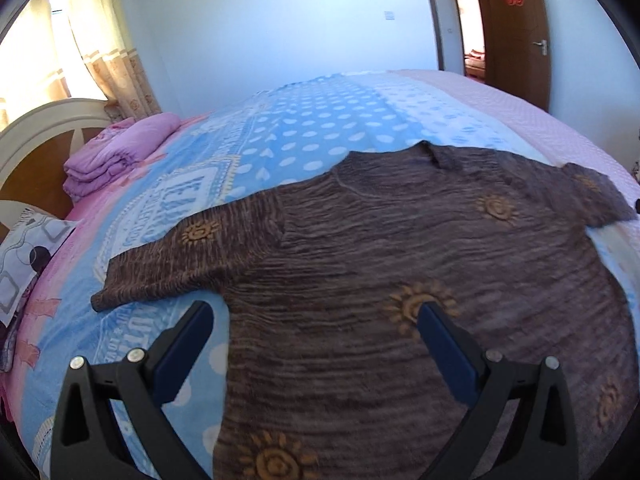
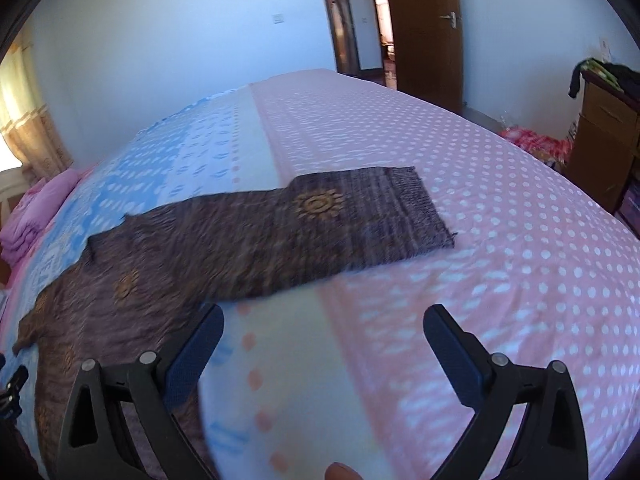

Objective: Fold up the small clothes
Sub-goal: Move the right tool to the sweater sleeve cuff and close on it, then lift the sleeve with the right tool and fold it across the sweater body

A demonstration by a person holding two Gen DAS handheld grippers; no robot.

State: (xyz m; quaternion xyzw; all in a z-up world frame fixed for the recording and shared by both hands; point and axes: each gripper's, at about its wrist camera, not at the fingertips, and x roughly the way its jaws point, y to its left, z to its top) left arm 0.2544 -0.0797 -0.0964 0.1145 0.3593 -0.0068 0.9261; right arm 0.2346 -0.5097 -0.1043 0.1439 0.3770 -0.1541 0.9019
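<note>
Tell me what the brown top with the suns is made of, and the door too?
The brown top looks like soft, crinkly woven or knit cloth: fine ripples run across it, its sleeve edge looks frayed, and it isn't shiny. The door looks like smooth brown wood or wood-look board, with a silvery metal handle.

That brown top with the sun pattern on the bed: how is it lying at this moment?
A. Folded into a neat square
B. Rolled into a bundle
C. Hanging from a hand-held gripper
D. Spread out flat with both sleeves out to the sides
D: the brown top lies flat on the bedspread, one sleeve out on each side, and both hand-held grippers are open and empty.
</note>
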